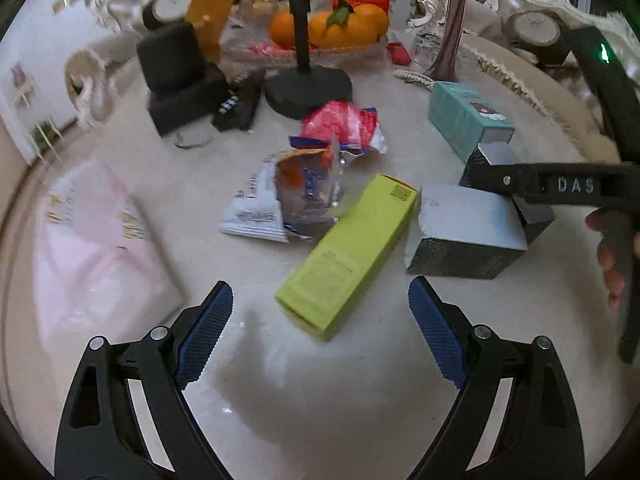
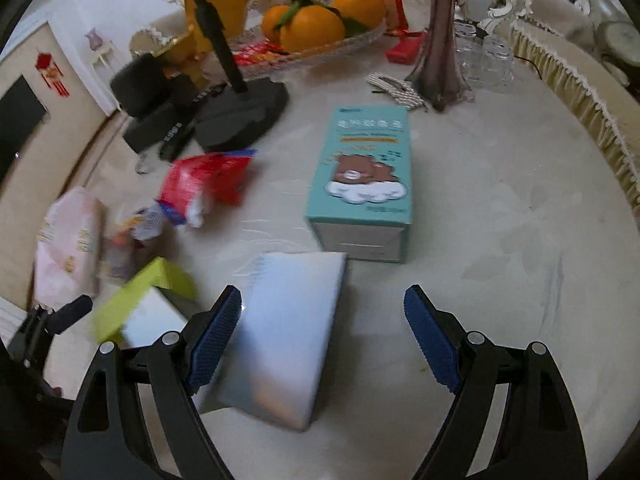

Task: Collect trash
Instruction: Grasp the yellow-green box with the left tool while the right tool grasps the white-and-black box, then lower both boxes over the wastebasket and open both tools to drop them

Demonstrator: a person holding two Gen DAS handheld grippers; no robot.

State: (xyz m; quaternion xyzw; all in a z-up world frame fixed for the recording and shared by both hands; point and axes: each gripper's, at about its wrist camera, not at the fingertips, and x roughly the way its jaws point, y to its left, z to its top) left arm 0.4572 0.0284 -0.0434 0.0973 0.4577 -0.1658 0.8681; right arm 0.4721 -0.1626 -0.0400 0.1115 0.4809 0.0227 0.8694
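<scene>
Surface: pale marble-patterned table (image 2: 500, 216), round edge, fringed cloth along its far right rim.

Trash on table:
- Green box (image 1: 346, 258), lying flat, centre.
- Grey box (image 1: 464, 232), just right of the green one, touching its corner.
- Teal box (image 2: 366, 168), bear print, farther back.
- Snack wrappers (image 1: 296, 196), crumpled, behind the green box; red wrapper (image 1: 344, 124) beyond them.
- Pink bag (image 1: 96, 248), flat at the left edge.

Other items: fruit tray (image 2: 316, 50) with oranges, black stand base (image 1: 308, 90), vase foot (image 2: 440, 84), glass tumblers.

Room: white wall with small frames, ornate pale chairs.

Left gripper (image 1: 320, 332): jaws wide apart, empty, over bare table near the green box.
Right gripper (image 2: 322, 336): jaws wide apart, hanging above the grey box, not clamped.
</scene>
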